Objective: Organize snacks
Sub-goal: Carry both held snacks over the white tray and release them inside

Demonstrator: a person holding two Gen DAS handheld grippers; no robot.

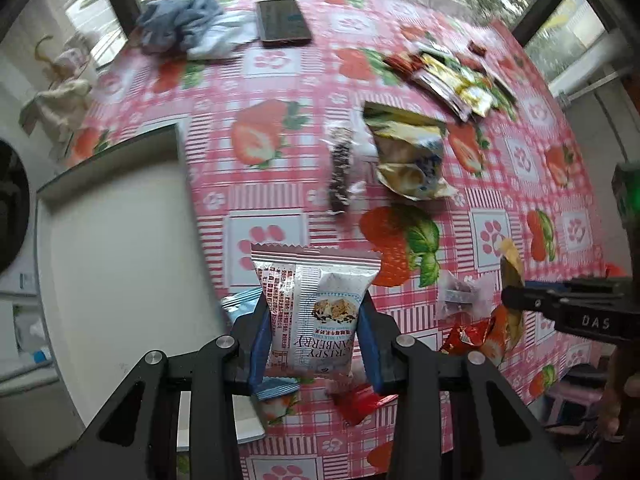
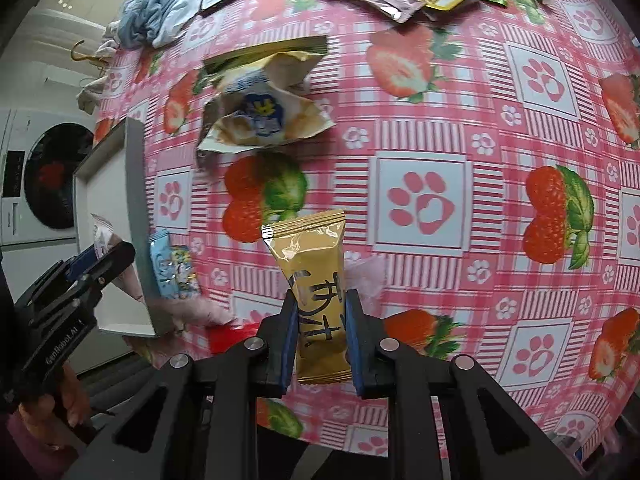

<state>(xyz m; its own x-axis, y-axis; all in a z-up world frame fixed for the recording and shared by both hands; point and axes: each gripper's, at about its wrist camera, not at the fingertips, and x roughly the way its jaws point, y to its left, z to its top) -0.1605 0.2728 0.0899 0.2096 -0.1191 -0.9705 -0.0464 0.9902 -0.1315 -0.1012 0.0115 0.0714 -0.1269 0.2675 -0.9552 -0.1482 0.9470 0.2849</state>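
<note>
A: How far along are we?

B: Early, I'd judge. The white tray (image 1: 116,240) looks bare in the left view, nothing sorted into it yet.

A: And the grippers?

B: The left gripper (image 1: 314,320) is clamped on a cranberry bar (image 1: 320,312); the right gripper (image 2: 320,320) pinches a gold packet (image 2: 318,280). Both packets hang above the tablecloth (image 2: 480,140).

A: What's left?

B: A crumpled bag (image 2: 264,112), a blue packet (image 2: 176,268) by the tray, and the far pile (image 1: 452,80).

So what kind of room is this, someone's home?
Probably a home, perhaps a dining or laundry corner. A pink plastic tablecloth printed with strawberries and paw marks covers the table, a white front-loading washing machine stands beside it, and crumpled blue cloth lies near big windows.
</note>
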